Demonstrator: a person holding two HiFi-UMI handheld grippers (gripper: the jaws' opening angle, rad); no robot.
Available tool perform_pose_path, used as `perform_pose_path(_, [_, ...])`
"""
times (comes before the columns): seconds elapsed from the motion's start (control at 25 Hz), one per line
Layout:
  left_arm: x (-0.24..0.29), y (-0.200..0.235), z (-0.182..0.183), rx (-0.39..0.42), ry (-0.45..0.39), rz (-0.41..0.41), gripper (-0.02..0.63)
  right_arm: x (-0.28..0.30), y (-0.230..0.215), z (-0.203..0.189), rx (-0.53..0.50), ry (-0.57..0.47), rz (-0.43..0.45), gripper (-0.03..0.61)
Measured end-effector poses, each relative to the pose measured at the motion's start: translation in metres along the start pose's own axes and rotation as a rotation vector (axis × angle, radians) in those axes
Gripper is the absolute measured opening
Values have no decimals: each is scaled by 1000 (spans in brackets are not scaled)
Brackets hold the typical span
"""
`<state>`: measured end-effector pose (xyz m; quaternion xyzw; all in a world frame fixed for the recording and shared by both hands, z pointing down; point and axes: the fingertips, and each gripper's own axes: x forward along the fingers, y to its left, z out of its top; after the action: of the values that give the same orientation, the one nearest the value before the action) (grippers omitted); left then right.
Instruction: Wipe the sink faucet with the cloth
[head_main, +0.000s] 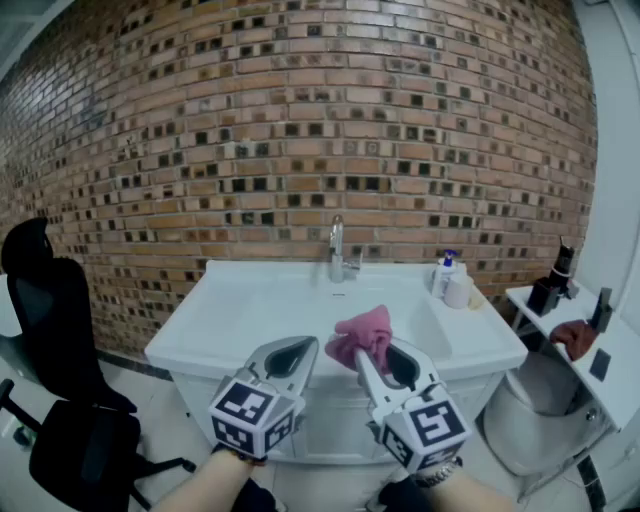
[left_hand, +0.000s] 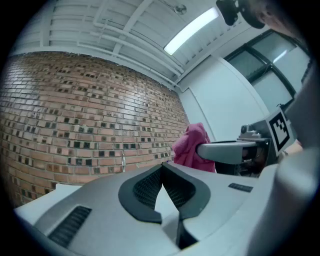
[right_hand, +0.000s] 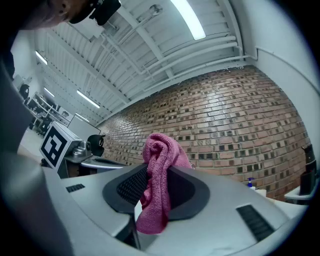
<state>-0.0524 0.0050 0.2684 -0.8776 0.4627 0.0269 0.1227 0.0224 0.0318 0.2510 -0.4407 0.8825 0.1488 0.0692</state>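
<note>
– The faucet (head_main: 337, 250) stands upright at the far rim of the sink (head_main: 200, 330), well beyond both our grippers, about midway between them.
– We have the pink cloth (head_main: 362, 335) clamped in our right gripper (head_main: 372, 352), so we judge that one goes forward and slightly left. Our left gripper (head_main: 305, 346) is closed on nothing, just beside it.
</note>
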Motion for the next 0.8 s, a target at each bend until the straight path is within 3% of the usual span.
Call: perform_pose_path(0.8, [132, 102, -4, 107, 51, 12, 5, 143, -109, -15, -46, -40, -11, 123])
